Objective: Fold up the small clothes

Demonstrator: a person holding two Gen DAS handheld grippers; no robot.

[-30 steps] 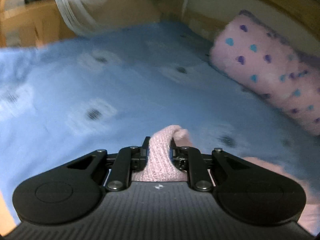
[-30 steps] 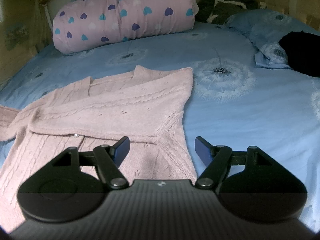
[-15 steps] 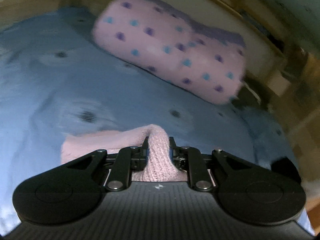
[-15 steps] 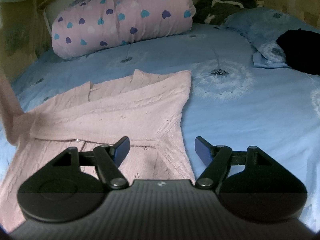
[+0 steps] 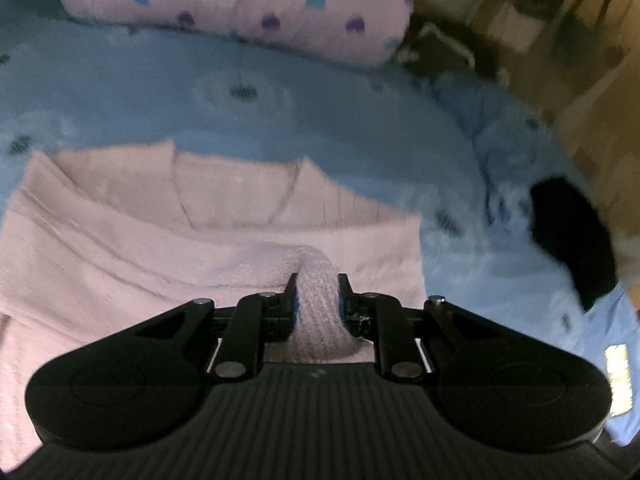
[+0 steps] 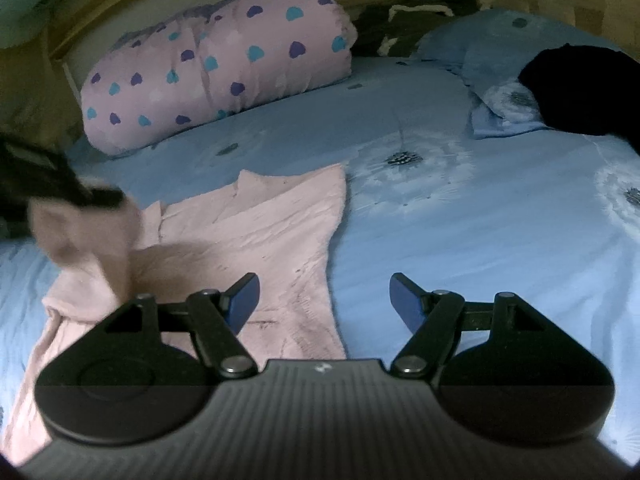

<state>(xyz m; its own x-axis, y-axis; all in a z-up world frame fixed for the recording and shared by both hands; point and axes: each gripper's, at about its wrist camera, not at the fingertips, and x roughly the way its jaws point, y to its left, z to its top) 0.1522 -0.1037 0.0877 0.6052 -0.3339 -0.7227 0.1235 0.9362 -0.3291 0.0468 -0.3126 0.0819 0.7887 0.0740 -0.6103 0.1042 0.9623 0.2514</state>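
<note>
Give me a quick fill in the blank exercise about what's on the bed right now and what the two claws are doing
1. The left claw is shut on a sleeve of the ____ sweater.
2. The right claw is ____ and holds nothing.
3. The sweater lies on a ____ bedsheet.
4. The pink pillow is printed with small ____.

Missing words: pink; open; blue; hearts

My left gripper (image 5: 318, 300) is angled down, jaws pinched nearly together with a fold of pink knit sleeve (image 5: 318, 320) clamped between the pads. From the right wrist view I catch it as a dark blur at the far left (image 6: 60, 188), fabric hanging from it. My right gripper (image 6: 324, 298) tilts downward too, jaws spread wide, blue fingertips (image 6: 242, 296) well apart, nothing between them, touching nothing.
</note>
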